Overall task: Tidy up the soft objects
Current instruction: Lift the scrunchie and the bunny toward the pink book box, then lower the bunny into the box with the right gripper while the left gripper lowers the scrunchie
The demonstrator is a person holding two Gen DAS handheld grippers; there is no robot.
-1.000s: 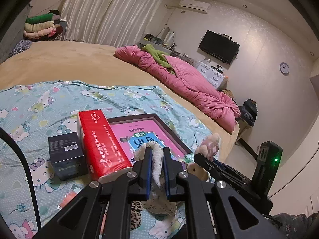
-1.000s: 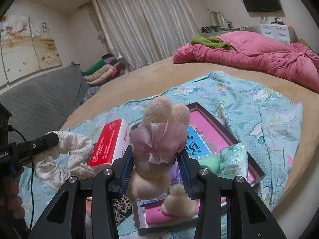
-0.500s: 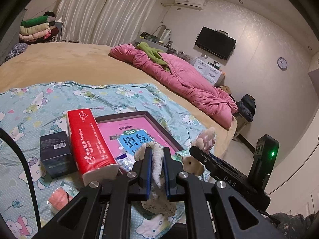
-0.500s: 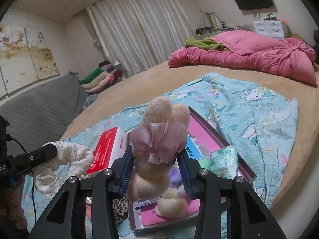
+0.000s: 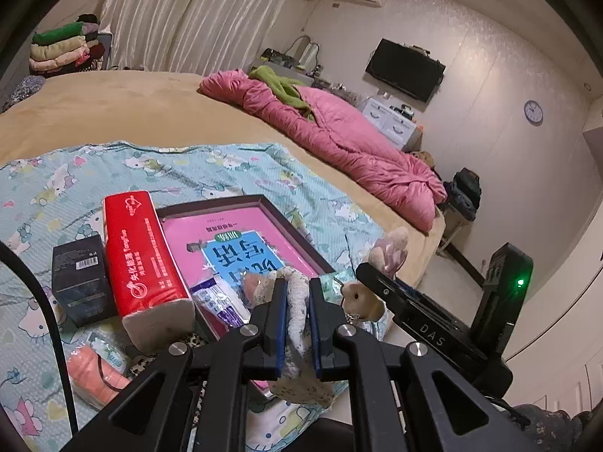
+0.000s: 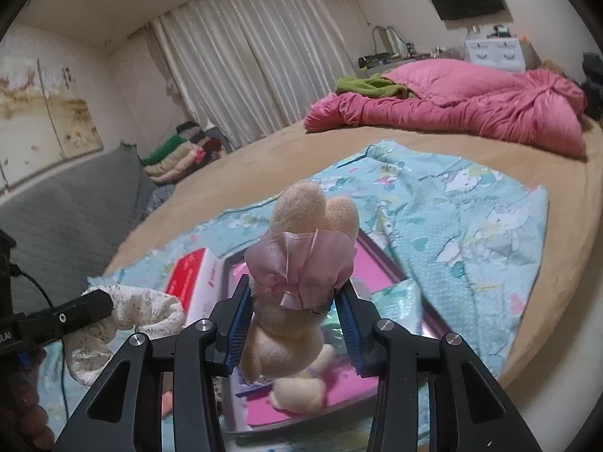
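My left gripper [image 5: 297,297] is shut on a cream floral scrunchie [image 5: 296,314], which hangs between its blue pads above the near edge of the bed. In the right wrist view the same scrunchie [image 6: 143,307] dangles from the left gripper at the lower left. My right gripper [image 6: 296,316] is shut on a beige plush rabbit [image 6: 297,324] with a pink satin bow, held upright over the dark-framed tray [image 6: 380,256]. The rabbit [image 5: 363,295] also shows at the right in the left wrist view. The tray [image 5: 294,226] holds a pink book [image 5: 241,248].
A red tissue pack [image 5: 145,260], a black box [image 5: 81,278] and an orange-pink pouch [image 5: 96,371] lie left of the tray on the light-blue cartoon blanket [image 5: 158,165]. A green packet [image 6: 397,301] lies in the tray. A pink duvet [image 5: 339,139] is heaped at the bed's far side.
Both views have drifted: the tissue pack, box and tray slid left and the orange pouch came into view. Both grips stayed the same.
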